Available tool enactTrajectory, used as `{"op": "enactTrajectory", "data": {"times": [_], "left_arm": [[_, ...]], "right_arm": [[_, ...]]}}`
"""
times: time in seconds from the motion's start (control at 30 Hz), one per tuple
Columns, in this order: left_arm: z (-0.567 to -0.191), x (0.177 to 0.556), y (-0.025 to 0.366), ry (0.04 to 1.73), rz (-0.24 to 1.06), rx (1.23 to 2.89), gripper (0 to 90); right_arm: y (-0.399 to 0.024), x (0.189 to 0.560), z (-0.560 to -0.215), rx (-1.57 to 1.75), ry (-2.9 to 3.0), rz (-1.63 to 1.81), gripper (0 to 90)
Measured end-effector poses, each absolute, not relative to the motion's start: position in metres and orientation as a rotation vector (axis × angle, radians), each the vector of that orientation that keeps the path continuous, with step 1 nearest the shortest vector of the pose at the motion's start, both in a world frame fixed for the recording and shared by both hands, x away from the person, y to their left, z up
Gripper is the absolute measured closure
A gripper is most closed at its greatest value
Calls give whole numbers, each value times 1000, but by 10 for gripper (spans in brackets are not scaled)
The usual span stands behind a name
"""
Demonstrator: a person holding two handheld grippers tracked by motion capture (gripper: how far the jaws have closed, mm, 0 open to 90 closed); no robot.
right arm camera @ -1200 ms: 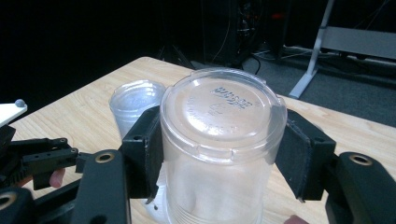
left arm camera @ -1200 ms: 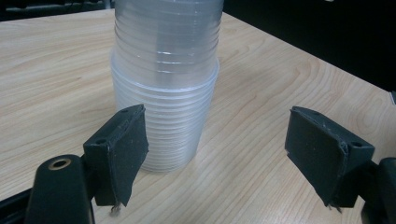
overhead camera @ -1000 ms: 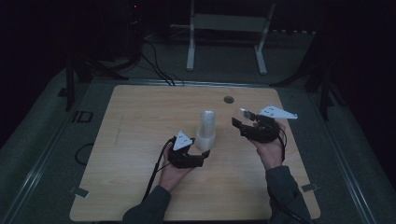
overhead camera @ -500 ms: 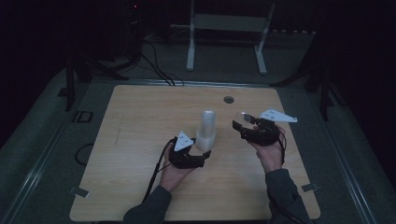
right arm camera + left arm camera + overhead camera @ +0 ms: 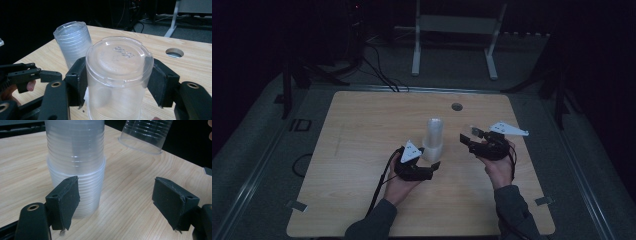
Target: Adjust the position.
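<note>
A stack of clear plastic cups [image 5: 433, 137] stands upside down near the middle of the wooden table [image 5: 362, 150]. My left gripper [image 5: 432, 162] sits low at the near side of the stack's base. In the left gripper view the stack [image 5: 76, 165] rises just behind the left pad [image 5: 66, 200]. The jaws of the left gripper [image 5: 120, 202] have just been closing a little, still wide apart with bare wood between the pads. My right gripper [image 5: 118, 82] is shut on a single clear cup [image 5: 118, 65], held above the table to the right of the stack [image 5: 72, 42].
A round hole [image 5: 456, 106] pierces the table beyond the stack. A white metal stand [image 5: 452, 25] and cables [image 5: 377, 70] lie on the floor past the far edge. The left gripper's cable [image 5: 382, 180] trails back along the forearm.
The right hand with its cup has drifted slightly toward the near edge. The left hand and the stack stay where they were.
</note>
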State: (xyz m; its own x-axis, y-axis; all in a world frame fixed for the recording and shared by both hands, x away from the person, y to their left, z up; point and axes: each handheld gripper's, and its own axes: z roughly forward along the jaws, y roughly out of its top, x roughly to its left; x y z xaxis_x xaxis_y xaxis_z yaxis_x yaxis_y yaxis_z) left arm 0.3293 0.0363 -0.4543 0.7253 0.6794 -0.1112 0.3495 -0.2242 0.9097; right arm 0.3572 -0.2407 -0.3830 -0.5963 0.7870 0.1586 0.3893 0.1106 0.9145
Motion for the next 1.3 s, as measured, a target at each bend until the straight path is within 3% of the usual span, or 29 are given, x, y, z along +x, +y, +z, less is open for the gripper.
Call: {"op": "enactTrajectory", "data": {"times": [1.3], "left_arm": [[-419,337,18,665,422,1838,226]], "right_arm": [[-241,353,-397,1210,2035,1549,394]]}}
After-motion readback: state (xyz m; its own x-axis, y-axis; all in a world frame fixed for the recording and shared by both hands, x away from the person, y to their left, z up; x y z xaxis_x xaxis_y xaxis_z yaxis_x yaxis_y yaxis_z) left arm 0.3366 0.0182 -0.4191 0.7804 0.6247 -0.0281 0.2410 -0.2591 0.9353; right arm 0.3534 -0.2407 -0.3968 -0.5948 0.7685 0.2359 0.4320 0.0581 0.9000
